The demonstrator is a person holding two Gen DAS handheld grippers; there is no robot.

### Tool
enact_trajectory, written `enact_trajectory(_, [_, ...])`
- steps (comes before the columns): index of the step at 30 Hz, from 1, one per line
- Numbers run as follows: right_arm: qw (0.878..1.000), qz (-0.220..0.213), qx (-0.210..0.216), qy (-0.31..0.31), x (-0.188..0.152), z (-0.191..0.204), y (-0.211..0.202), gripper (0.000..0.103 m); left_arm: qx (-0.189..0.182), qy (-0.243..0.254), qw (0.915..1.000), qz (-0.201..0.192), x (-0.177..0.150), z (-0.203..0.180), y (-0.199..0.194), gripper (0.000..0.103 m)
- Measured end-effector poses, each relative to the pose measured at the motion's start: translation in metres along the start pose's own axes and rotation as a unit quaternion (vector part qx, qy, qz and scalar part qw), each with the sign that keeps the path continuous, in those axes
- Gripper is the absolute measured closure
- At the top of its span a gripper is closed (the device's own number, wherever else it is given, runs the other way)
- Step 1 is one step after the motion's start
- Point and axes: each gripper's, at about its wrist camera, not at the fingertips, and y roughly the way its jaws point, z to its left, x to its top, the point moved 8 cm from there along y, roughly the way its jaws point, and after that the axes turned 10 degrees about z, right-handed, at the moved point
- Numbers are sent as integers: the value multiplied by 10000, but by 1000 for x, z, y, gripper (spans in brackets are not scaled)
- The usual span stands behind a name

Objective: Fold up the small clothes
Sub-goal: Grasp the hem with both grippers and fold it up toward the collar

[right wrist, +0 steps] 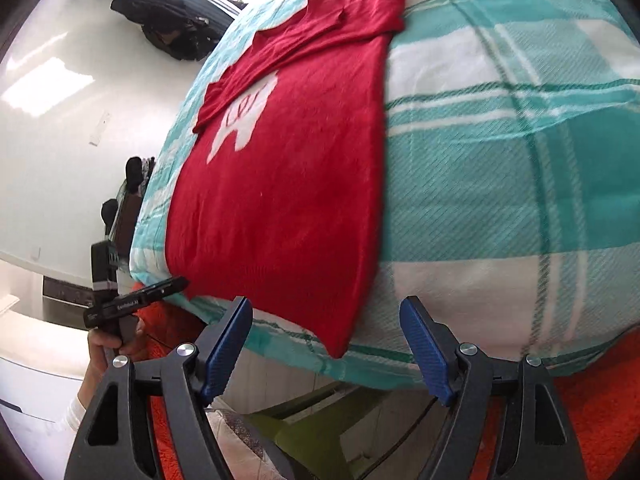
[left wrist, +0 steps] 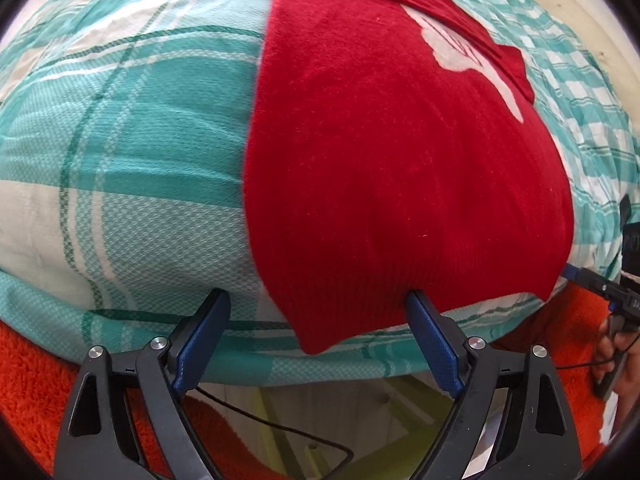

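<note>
Bottom of frame, left gripper spread wide, gripping nothing; right gripper equally wide, empty. Between both sets of fingers, the red sweater's hem droops over the plaid blanket's edge, sleeves folded across toward top.

Red sweater: its top is cut off at the upper edge of the left wrist view; a folded sleeve hides part of the white motif, whose design is unreadable. Other gripper, at right edge, is cropped. Dark objects at upper left of the right wrist view are too small to identify.
</note>
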Motion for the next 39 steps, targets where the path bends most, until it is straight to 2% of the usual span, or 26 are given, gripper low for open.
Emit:
enact_trajectory(2, [9995, 216, -201, -60, 2, 5, 23, 26, -48, 13, 10000, 68, -1, -3, 3, 23])
enact_trajectory(3, [9993, 283, -234, -85, 3, 7, 33, 29, -97, -14, 9999, 111, -1, -3, 4, 34])
enact_trajectory(4, [9989, 350, -273, -115, 2, 9, 39, 34, -186, -59, 9997, 175, -2, -2, 3, 59])
enact_trajectory(5, [9985, 430, -281, -164, 1, 11, 44, 60, -320, -119, 9990, 276, -5, 0, 4, 81])
enact_trajectory(6, [9983, 482, -247, -208, 0, 12, 45, 97, -449, -192, 9981, 381, -9, 1, 3, 98])
enact_trajectory(12, [9995, 210, 178, -126, -6, 17, 20, 98, -758, -216, 9965, 270, -14, 0, -19, 100])
enact_trajectory(15, [9969, -182, 769, 58, 0, 23, 0, 98, -1125, -291, 9932, 97, -7, -4, -36, 100])
enact_trajectory(19, [9837, -853, 1563, 244, 23, 34, -29, 98, -1680, -505, 9838, -380, 24, -7, -70, 100])
enact_trajectory(22, [9780, -1293, 1623, 208, 55, 37, -43, 98, -1810, -669, 9782, -766, 65, -5, -88, 100])
enact_trajectory(26, [9740, -1695, 1470, 306, 113, 31, -51, 98, -1729, -820, 9758, -1055, 133, -6, -98, 100])
enact_trajectory(31, [9737, -1856, 1280, 324, 197, 31, -56, 98, -1359, -810, 9792, -1272, 223, -11, -106, 100])
enact_trajectory(36, [9727, -2015, 1067, 438, 285, 26, -61, 98, -834, -776, 9833, -1422, 305, -15, -106, 100])
enact_trajectory(38, [9725, -2109, 858, 487, 318, 20, -60, 98, -641, -856, 9838, -1438, 335, -14, -98, 98])
enact_trajectory(39, [9712, -2177, 820, 522, 334, 16, -59, 98, -550, -956, 9838, -1412, 348, -11, -93, 92])
